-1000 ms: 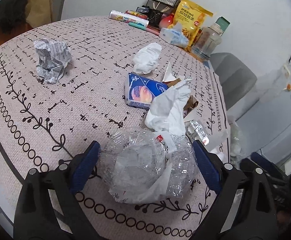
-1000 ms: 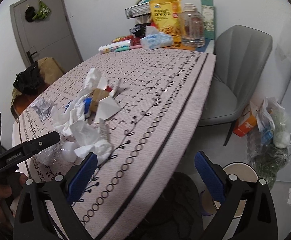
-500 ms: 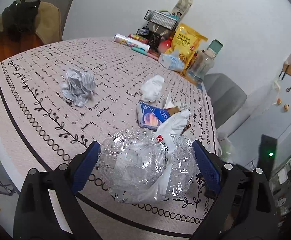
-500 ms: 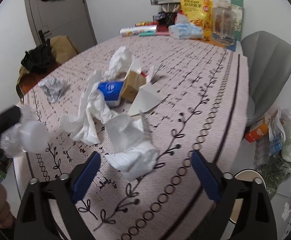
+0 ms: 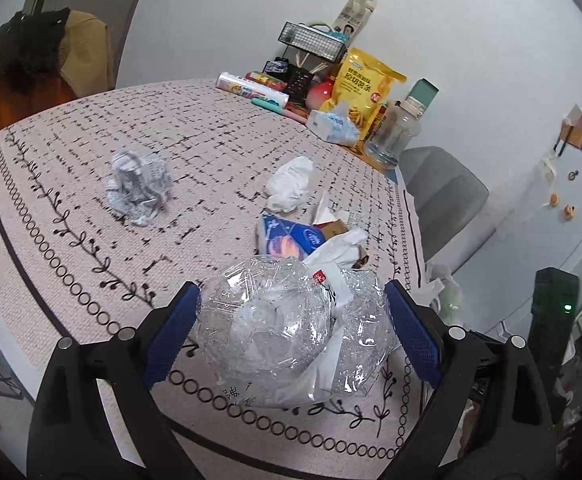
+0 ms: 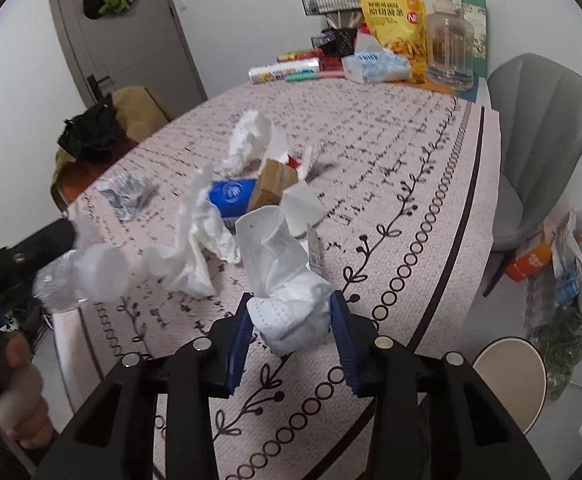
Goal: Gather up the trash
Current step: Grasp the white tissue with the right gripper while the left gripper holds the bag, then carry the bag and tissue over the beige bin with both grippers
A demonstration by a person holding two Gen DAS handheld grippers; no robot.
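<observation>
My left gripper (image 5: 293,330) is shut on a crumpled clear plastic wrapper (image 5: 291,328) and holds it above the table's near edge; it also shows at the left of the right wrist view (image 6: 87,272). My right gripper (image 6: 293,336) is shut on a crumpled white paper napkin (image 6: 283,280). Several pieces of trash lie on the patterned tablecloth (image 5: 71,168): a crumpled newspaper ball (image 5: 139,184), a white tissue wad (image 5: 289,184), a blue wrapper (image 5: 287,236), a brown carton (image 6: 273,184) and another white tissue (image 6: 189,248).
Groceries stand at the table's far end: a yellow snack bag (image 5: 363,92), a clear jar (image 5: 395,136), a tissue pack (image 5: 331,124), a wire rack (image 5: 313,40). A grey chair (image 6: 539,128) is at the right. A round bin (image 6: 509,376) and bagged rubbish (image 6: 571,280) are on the floor.
My right gripper moved in and closed on the white napkin at the table's edge. My left gripper lifted the plastic wrapper up and back from the table.
</observation>
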